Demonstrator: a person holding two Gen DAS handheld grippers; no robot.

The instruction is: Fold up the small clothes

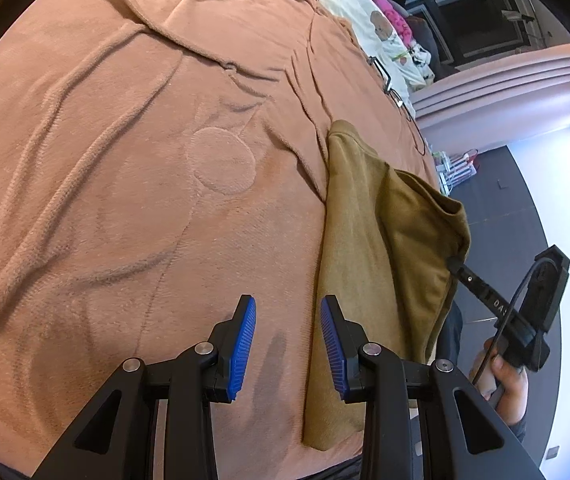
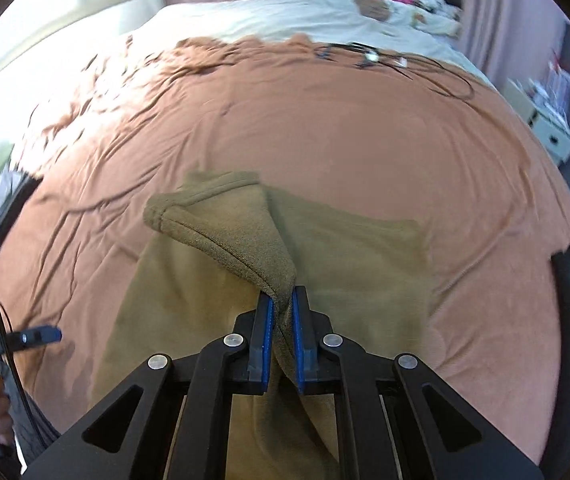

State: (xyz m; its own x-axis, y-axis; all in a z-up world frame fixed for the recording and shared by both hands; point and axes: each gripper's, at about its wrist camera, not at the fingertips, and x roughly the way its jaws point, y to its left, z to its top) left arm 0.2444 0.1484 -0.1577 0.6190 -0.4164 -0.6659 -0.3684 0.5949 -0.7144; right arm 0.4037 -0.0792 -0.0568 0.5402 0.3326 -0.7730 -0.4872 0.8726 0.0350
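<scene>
Here the bed [image 2: 325,128] is filling most of both views, and a peach fleece blanket [image 1: 125,160] is lying over it, creased in long soft ridges and sinking a little, so it is giving a roomy but yielding surface for folding. Beyond the blanket a cream sheet [image 2: 245,16] is showing, with some pink and patterned clothes heaped on it near the far end, and a thin dark cable [image 2: 425,68] is trailing across the blanket's far edge; pink curtains [image 2: 481,8] and a dark floor [image 1: 497,208] are closing off the room. Well inside the near edge of the blanket the olive-brown garment [image 2: 365,260] is lying mostly flat, with one hemmed corner lifted off it. It is looking light, limp and slightly fuzzy, a knit or fleece that will probably drape and sag instead of keeping a crease, and it should cling to the blanket rather than slide. The stitched hem at the raised corner is likely the best place to hold, being thicker and less apt to slip out. The right gripper [image 2: 281,312] is pinching exactly that corner, its blue pads [image 2: 299,340] closed tightly on a bunched strip of the cloth and carrying it above the rest. The left gripper [image 1: 287,336] is hanging just beside the garment's near long edge, its blue pads [image 1: 241,344] spread wide apart and holding nothing, the blanket showing between them.
</scene>
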